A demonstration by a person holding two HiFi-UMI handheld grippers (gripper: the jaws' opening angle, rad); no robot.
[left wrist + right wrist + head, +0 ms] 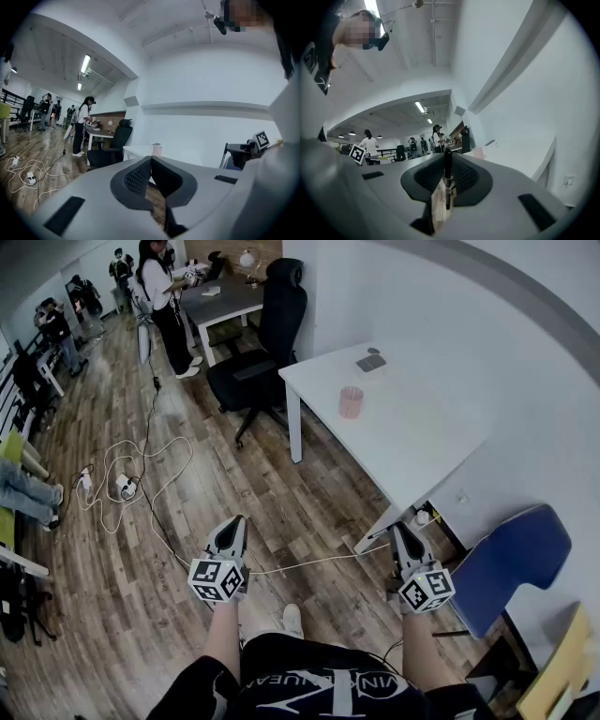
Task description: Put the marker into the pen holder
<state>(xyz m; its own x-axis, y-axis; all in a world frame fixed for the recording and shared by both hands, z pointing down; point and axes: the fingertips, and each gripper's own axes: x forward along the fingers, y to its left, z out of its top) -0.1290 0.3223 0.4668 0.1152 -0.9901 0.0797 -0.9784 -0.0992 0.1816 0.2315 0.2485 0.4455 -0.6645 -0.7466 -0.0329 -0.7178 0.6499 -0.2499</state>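
R gripper (446, 158): jaws clamped on black marker (447, 185), held upright, just short of near corner of white table (412, 442). L gripper (151, 161): jaws together, empty, further left of table. On table, toward far-left edge: pink pen holder (351, 401).
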